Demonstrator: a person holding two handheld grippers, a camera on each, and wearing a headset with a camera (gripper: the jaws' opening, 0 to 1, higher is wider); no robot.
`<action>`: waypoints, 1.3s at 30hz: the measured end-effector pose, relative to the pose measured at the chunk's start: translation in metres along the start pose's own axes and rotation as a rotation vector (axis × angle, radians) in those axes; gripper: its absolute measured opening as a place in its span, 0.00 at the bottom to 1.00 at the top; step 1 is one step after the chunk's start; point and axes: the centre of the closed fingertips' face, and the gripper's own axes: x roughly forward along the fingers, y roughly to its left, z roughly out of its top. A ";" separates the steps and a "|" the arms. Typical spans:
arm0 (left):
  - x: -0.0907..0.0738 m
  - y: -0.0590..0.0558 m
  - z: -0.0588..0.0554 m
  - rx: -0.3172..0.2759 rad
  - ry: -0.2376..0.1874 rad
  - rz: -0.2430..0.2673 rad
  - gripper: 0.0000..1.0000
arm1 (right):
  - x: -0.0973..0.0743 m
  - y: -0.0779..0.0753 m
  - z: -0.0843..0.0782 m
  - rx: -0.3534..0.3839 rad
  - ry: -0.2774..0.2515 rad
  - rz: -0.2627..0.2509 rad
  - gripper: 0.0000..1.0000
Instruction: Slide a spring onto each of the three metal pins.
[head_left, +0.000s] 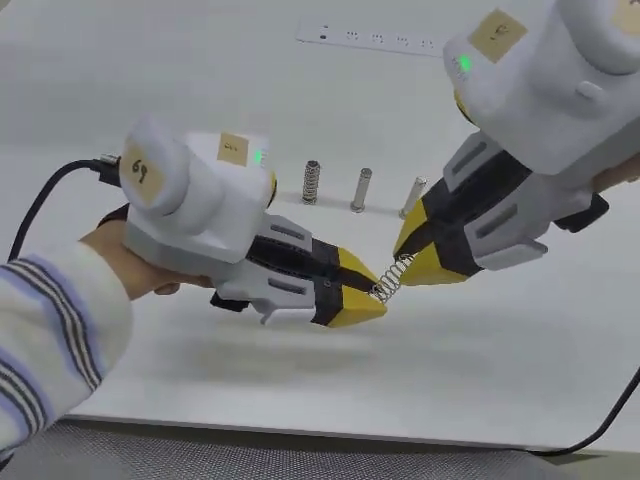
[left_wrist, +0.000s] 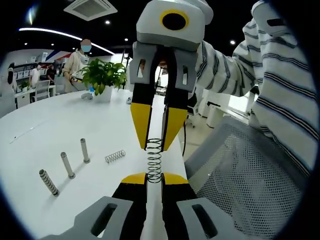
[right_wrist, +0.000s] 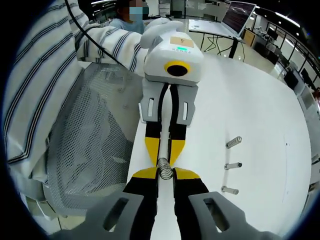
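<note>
1. While both hovered over the table (head_left: 300, 380), my left gripper (head_left: 372, 300) and right gripper (head_left: 405, 262) each pinched one end of the held spring (head_left: 392, 278), stretched btwn them in mid-air.
2. Behind, leftmost pin (head_left: 312, 164) wore a fitted spring (head_left: 311, 184); middle pin (head_left: 361, 189) & right pin (head_left: 413, 197) stood bare.
3. Loose spring (left_wrist: 115, 156) lay on the table nr the pins.

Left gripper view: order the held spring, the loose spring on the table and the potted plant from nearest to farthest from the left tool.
1. The held spring: right at the tips of the left tool, clamped there.
2. The loose spring: lying on the table, ahead and to the view's left.
3. The potted plant: far down the table, upper left.
</note>
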 end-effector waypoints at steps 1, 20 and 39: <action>0.000 0.000 0.001 -0.004 -0.004 0.001 0.03 | -0.001 0.000 0.000 -0.004 0.003 0.000 0.08; 0.000 0.003 0.009 0.015 -0.042 0.018 0.03 | -0.003 -0.001 0.008 -0.060 0.046 0.006 0.08; -0.007 0.008 0.017 0.038 -0.063 0.041 0.03 | -0.008 -0.010 0.014 -0.064 -0.006 0.005 0.12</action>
